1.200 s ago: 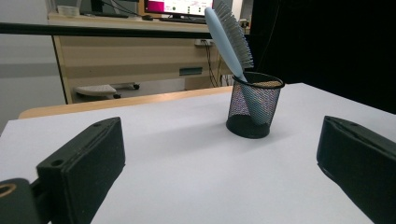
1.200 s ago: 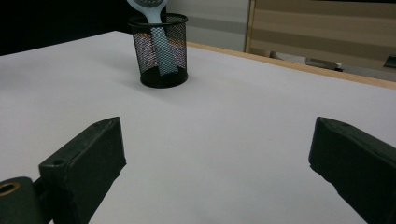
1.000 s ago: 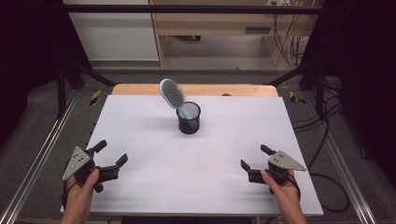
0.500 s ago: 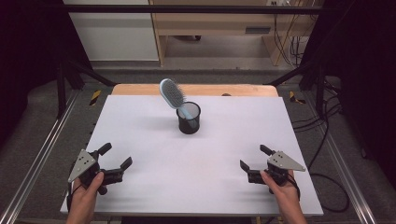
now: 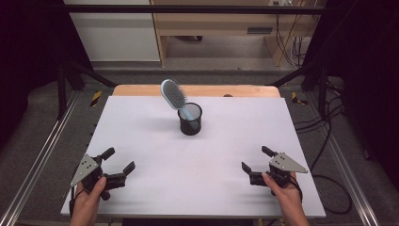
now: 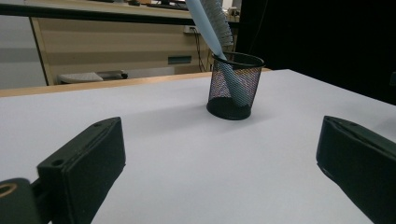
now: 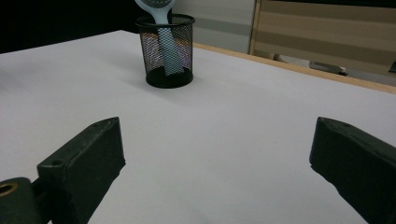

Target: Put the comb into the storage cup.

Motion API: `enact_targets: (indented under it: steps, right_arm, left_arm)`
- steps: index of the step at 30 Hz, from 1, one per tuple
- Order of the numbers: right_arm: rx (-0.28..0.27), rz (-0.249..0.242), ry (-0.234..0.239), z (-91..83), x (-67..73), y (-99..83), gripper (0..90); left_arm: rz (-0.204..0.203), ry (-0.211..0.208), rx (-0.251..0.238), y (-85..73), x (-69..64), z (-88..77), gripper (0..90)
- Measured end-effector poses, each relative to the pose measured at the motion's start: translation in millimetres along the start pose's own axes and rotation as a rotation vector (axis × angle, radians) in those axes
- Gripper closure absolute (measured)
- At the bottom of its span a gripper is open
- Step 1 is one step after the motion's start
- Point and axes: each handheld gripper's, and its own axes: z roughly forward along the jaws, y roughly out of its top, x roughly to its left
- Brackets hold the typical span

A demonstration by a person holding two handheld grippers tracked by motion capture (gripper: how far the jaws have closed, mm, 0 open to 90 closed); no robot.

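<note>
While both hands rest near the front edge of the white bench [image 5: 141, 122], the left claw [image 5: 117, 160] and the right claw [image 5: 256, 159] each stand with jaws spread wide, gripping nothing. The black mesh cup [image 5: 190, 119] stands upright toward the far middle of the bench, well apart from both claws. A pale blue hairbrush [image 5: 174, 95] sits handle-down in the cup, its head leaning up and to the left.
</note>
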Motion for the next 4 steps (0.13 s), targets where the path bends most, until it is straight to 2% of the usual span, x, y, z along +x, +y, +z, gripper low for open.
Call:
enact_targets:
  steps: [2, 4]
  right_arm:
    - [-0.002, -0.004, -0.002, -0.1, 0.5, 0.3, 3.2]
    - [0.0, -0.008, -0.003, 0.0, 0.6, 0.3, 3.2]
  left_arm:
    - [-0.003, 0.014, -0.002, 0.0, 2.5, -2.1, 1.4]
    - [-0.024, 0.03, -0.012, -0.2, 5.5, -3.8, 1.5]
